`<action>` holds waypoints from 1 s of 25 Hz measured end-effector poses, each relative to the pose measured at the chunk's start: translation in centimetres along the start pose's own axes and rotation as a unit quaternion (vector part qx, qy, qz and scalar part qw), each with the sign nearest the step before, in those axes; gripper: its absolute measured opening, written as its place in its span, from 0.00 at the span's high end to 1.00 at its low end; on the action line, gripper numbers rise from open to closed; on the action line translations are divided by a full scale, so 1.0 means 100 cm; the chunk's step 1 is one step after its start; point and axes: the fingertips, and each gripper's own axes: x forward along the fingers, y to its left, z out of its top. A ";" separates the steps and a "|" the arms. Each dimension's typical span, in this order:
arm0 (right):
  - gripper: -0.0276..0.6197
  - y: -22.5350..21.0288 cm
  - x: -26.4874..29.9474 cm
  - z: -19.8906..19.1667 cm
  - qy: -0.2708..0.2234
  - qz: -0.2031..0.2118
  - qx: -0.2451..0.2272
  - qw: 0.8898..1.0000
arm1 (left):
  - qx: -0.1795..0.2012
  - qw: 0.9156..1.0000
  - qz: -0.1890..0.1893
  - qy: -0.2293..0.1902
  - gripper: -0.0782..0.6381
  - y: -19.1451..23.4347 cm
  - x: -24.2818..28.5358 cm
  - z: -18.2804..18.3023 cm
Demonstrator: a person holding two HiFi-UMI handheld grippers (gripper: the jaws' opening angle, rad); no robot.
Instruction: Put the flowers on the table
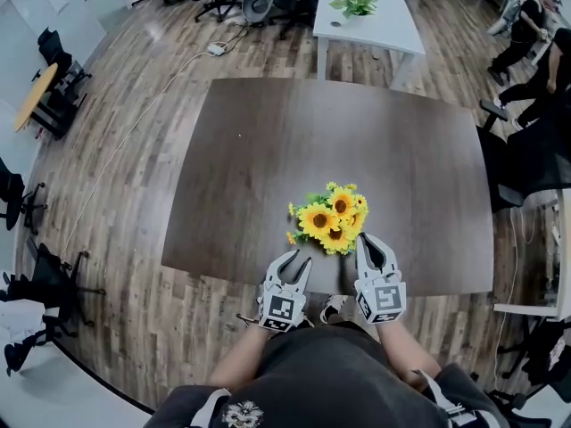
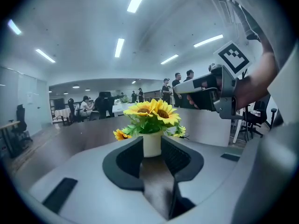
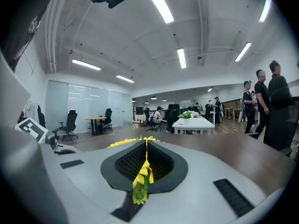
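A bunch of yellow sunflowers point(image 1: 332, 218) in a white vase point(image 2: 152, 148) stands on the dark brown table point(image 1: 268, 150), close to its front edge. My left gripper point(image 1: 297, 261) hovers over that edge just left of the bouquet. Its jaws are narrowly open, with bare table between them and the vase beyond the tips. My right gripper point(image 1: 373, 243) sits against the bouquet's right side. In the right gripper view its jaws point(image 3: 146, 141) are shut, and a small yellow-and-green flower sprig point(image 3: 140, 181) is pinched in the seam.
A white table point(image 1: 384, 34) with a green potted plant point(image 1: 355, 4) stands beyond the brown one. Black office chairs point(image 1: 526, 159) crowd the right edge and others stand at the left point(image 1: 27, 203). A cable point(image 1: 134, 123) runs over the wood floor. People stand at the far right point(image 3: 268, 101).
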 end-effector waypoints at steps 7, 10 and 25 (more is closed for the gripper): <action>0.92 0.024 -0.024 0.012 -0.007 -0.014 -0.024 1.000 | -0.004 0.999 -0.004 -0.043 0.88 0.010 -0.029 0.044; 0.92 0.024 -0.034 0.013 -0.012 -0.033 -0.020 0.999 | -0.011 0.998 -0.015 -0.062 0.88 0.012 -0.036 0.064; 0.92 0.009 -0.058 0.035 -0.043 -0.005 -0.034 0.998 | -0.007 0.997 0.006 -0.073 0.88 -0.015 -0.038 0.099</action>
